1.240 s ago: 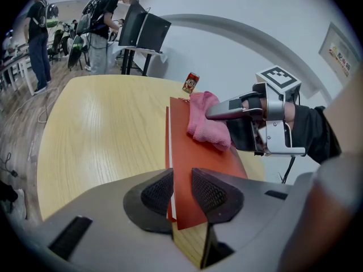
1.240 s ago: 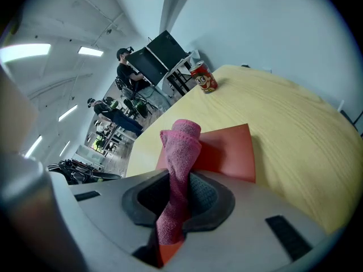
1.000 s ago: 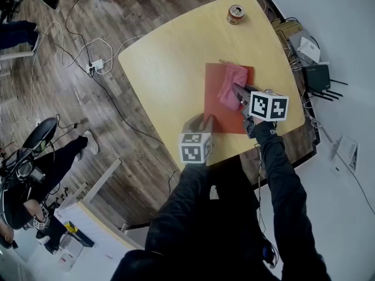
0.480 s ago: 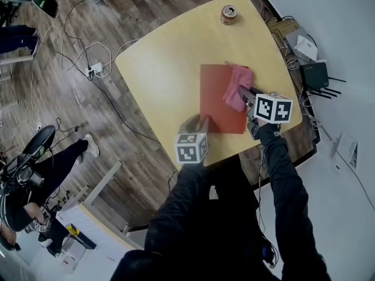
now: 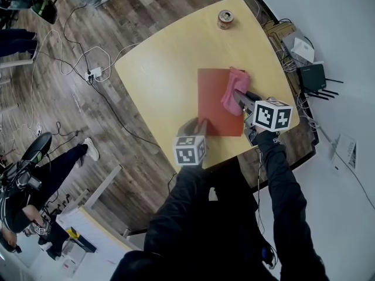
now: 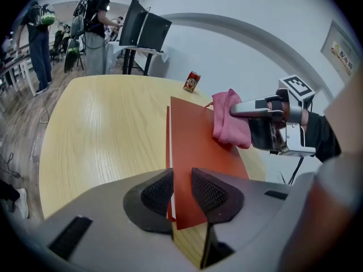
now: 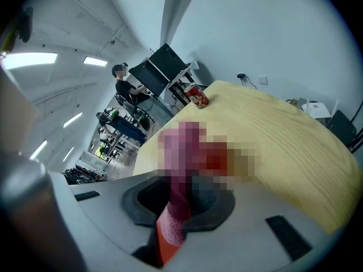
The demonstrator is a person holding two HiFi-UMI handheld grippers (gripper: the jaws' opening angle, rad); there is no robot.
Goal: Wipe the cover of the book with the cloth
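Observation:
A red book (image 5: 214, 101) lies flat on the yellow table (image 5: 170, 63). My left gripper (image 5: 202, 123) is shut on the book's near left corner; in the left gripper view the red cover (image 6: 187, 152) runs between the two dark pads (image 6: 209, 190). My right gripper (image 5: 241, 101) is shut on a pink cloth (image 5: 232, 88), which hangs over the book's right part. In the left gripper view the cloth (image 6: 229, 126) droops from the right gripper (image 6: 238, 111) down onto the cover. In the right gripper view the cloth (image 7: 177, 208) is pinched between the jaws (image 7: 181, 194), partly behind a mosaic patch.
A drink can (image 5: 224, 19) stands at the table's far corner, also in the left gripper view (image 6: 192, 81). A black router (image 5: 316, 78) and boxes (image 5: 302, 48) sit on the floor to the right. Cables (image 5: 94, 69) lie on the floor to the left, where a person (image 5: 53, 174) sits.
My right gripper has carried the pink cloth from the middle of the cover toward the book's right edge. The left gripper keeps its hold on the corner.

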